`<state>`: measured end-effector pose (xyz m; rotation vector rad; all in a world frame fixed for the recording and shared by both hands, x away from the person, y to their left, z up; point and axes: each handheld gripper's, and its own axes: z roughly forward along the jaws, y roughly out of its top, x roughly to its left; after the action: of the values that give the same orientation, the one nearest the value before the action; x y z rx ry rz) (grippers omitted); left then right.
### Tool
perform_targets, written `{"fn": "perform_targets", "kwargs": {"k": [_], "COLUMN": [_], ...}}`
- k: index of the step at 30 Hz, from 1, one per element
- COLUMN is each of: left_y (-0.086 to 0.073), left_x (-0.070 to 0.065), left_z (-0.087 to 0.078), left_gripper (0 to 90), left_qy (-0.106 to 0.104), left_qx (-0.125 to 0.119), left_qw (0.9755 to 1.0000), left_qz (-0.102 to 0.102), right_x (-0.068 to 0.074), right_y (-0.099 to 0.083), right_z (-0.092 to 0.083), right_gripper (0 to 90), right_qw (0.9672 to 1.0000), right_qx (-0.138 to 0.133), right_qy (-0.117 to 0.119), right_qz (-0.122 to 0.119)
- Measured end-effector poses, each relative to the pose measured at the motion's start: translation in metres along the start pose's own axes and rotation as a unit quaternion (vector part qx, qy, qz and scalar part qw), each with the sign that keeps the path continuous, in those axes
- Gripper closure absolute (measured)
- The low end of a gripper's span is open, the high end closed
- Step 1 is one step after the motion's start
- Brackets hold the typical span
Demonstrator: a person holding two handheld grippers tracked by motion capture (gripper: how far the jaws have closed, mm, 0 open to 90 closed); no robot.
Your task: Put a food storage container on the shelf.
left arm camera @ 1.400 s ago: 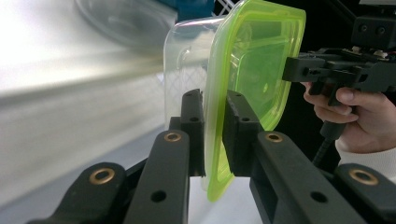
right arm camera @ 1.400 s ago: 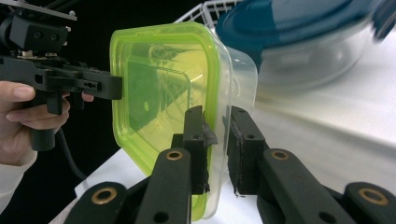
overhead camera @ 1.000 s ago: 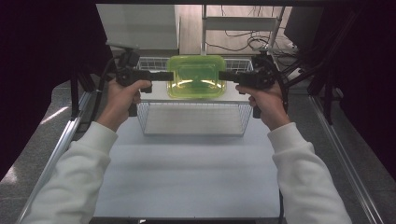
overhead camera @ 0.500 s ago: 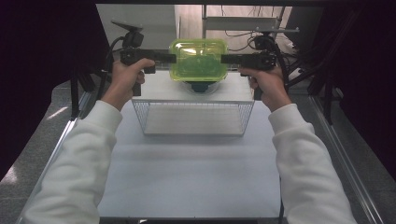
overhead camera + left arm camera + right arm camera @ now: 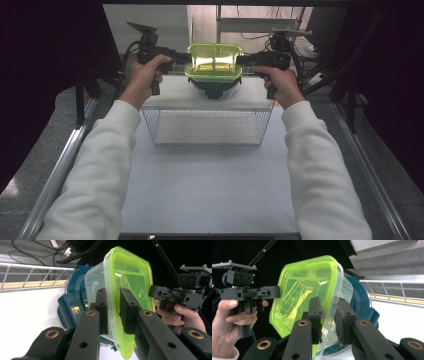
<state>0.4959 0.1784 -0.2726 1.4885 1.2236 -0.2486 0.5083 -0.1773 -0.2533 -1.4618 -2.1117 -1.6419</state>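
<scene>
My two black two-jaw grippers, the left gripper and the right gripper, each clamp one end rim of one clear plastic container with a lime-green lid; the jaws have just been opening slightly, rim between the pads. I hold it level above one dark blue container sitting on the far part of the white table. One wire mesh basket stands nearer me. Beyond are cables and dark frames. My white-sleeved arms stretch forward, hands gripping the handles.
</scene>
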Motion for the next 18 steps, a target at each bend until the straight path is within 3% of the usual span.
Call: {"fn": "perform_targets", "kwargs": {"k": [8, 10, 11, 12, 13, 15, 18], "left_y": [-0.001, -0.003, -0.004, -0.004, -0.005, -0.005, -0.009], "left_x": [0.006, 0.006, 0.006, 0.006, 0.006, 0.002, -0.008], "left_z": [0.009, 0.013, 0.014, 0.015, 0.015, 0.009, -0.005], "left_gripper": [72.7, 64.6, 64.6, 56.6, 46.7, 37.4, 25.9], "left_qy": [0.000, -0.001, 0.003, 0.013, 0.020, 0.045, 0.063], "left_qx": [0.001, 0.002, 0.001, -0.001, -0.008, -0.030, -0.047], "left_qw": [0.9999, 0.9999, 0.9999, 0.9999, 0.9998, 0.9983, 0.9948], "left_qz": [-0.016, -0.015, -0.013, -0.011, -0.007, 0.023, 0.065], "right_x": [-0.014, -0.018, -0.018, -0.019, -0.019, -0.018, -0.011], "right_y": [0.004, 0.004, 0.004, 0.004, 0.004, 0.004, 0.002], "right_z": [0.011, 0.012, 0.012, 0.012, 0.012, 0.007, -0.010], "right_gripper": [70.4, 67.9, 67.9, 62.7, 54.5, 43.5, 36.1], "right_qw": [0.9990, 0.9987, 0.9987, 0.9988, 0.9987, 0.9985, 0.9980], "right_qx": [-0.003, -0.007, -0.007, -0.009, -0.015, -0.031, -0.064], "right_qy": [0.003, 0.003, 0.003, 0.007, 0.011, 0.014, 0.001], "right_qz": [0.044, 0.050, 0.050, 0.048, 0.047, 0.042, 0.003]}}
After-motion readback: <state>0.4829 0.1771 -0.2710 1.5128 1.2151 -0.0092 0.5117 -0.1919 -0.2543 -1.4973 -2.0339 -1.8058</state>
